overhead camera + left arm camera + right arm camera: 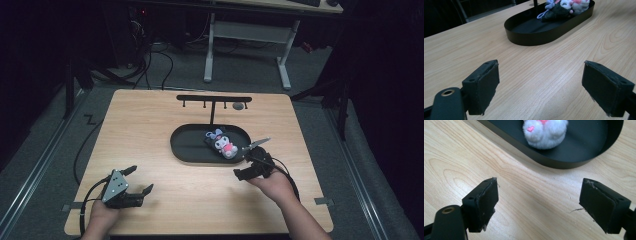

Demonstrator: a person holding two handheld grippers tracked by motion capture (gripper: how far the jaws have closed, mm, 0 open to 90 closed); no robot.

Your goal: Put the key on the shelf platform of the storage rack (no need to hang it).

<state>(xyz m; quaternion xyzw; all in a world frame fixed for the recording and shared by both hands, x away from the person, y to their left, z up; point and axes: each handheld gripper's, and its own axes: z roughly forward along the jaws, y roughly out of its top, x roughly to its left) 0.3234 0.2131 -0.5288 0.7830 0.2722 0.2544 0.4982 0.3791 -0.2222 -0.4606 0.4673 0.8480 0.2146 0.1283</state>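
Black tray [187, 150] lies just ahead of my right fingers [539, 202], which stand spread over bare counter [165, 190], pinching nothing. One plush toy [222, 142] rests inside the tray, at its end nearest those fingers, not yet grasped. My left fingers [541, 87] also stand spread and empty, well short of the tray. One hook rack [214, 100] stands beyond it.

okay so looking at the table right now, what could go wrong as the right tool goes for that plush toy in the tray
1. The right tool is open just outside the black tray; coming in low, it could catch the rim and shove the tray.
2. The plush toy lies close to the near wall, so one pad may land on the rim, not the toy.
3. The hook rack stands just behind the tray; a pushed tray could knock it.
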